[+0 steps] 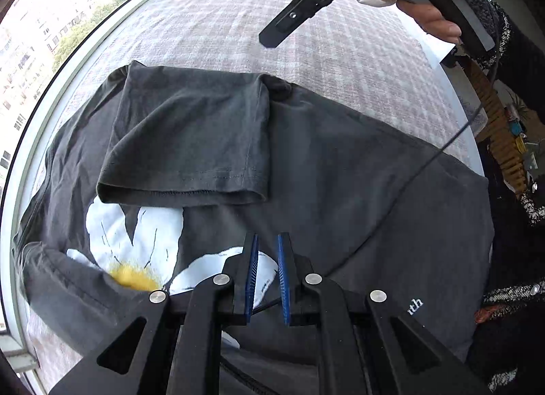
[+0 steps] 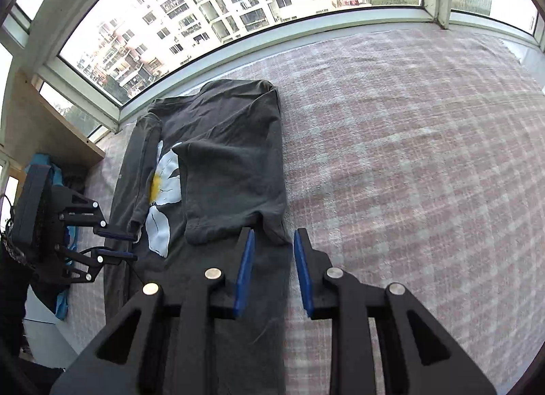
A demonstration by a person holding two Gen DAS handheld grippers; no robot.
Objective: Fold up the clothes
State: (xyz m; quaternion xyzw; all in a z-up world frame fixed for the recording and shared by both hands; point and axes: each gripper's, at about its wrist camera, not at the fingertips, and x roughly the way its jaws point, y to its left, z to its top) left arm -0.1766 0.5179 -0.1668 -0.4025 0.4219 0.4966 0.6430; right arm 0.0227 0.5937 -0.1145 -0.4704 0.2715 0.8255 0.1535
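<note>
A dark grey T-shirt with a white and yellow daisy print lies flat on a pink checked blanket. One sleeve is folded over onto the body. My left gripper hovers over the print near the shirt's middle, its blue pads a little apart with nothing between them. The right wrist view shows the left gripper over the shirt's left edge. My right gripper is open above the shirt's right edge, holding nothing. In the left wrist view, the right gripper hangs above the blanket beyond the shirt.
Window frames border the blanket on the far side and left. A wooden shelf and blue cloth sit at the left. A person's hand holds the right gripper, with a cable trailing over the shirt. Wooden slats stand to the right.
</note>
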